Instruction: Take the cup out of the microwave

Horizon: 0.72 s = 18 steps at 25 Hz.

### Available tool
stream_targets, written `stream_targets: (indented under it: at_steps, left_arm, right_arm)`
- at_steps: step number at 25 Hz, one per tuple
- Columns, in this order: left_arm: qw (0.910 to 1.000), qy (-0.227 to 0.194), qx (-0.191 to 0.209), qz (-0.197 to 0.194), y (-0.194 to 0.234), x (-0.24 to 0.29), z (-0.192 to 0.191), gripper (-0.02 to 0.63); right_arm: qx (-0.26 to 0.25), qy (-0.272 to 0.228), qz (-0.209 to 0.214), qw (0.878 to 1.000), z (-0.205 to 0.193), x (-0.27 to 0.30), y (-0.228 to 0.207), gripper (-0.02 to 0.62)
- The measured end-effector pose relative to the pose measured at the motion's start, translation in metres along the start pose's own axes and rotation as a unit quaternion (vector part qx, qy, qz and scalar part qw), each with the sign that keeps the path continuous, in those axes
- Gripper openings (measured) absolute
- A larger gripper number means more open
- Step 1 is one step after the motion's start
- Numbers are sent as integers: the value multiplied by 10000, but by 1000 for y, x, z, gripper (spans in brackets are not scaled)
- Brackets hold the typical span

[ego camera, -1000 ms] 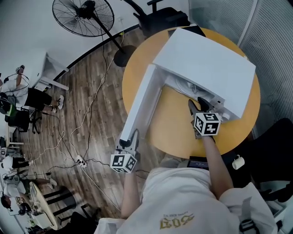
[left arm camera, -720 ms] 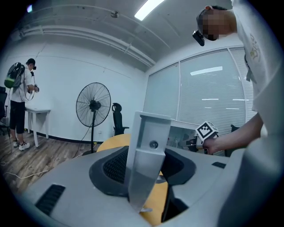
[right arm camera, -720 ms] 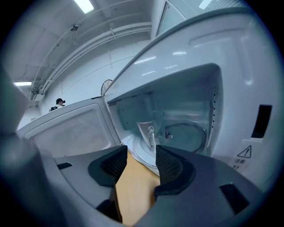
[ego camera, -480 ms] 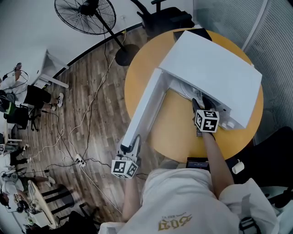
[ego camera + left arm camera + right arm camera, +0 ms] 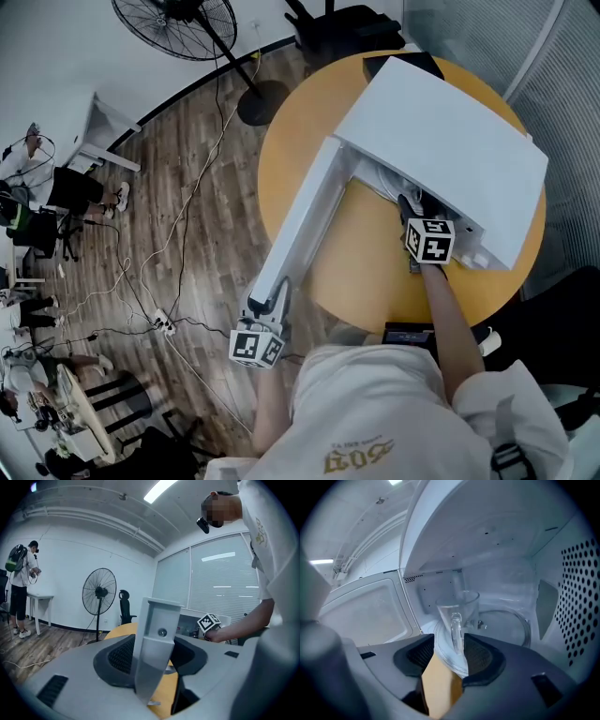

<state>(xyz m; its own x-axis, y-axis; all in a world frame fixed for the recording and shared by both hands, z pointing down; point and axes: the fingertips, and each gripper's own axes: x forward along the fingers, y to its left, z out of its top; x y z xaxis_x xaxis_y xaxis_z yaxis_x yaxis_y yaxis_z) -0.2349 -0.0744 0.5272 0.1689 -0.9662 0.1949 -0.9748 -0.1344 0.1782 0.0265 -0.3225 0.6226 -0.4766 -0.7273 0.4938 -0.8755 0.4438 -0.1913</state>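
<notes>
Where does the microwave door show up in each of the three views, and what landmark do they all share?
Head view: the microwave door stands open, a long white bar left of centre.
Left gripper view: dead centre, seen edge-on.
Right gripper view: on the left side, its inner face showing.
Shared landmark: the orange table.
</notes>
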Motion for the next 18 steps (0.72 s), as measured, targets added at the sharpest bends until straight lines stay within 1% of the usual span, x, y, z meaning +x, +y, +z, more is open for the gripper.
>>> stream_targets:
  at_steps: [7,11,18]
  left_arm:
    - [10000,-12,-35,64,1,-1,0,227]
    - [10000,-24,-40,81,2,-1,0,229]
    - [9999,-86,-66,122,2,-1,1,230]
  right_arm:
    - [-130,-4,228,9997,0,3,3,172]
    - [-87,-12,447,9990,-1,7,11,153]
    - [-278,-27,720,9970,6,16,24,143]
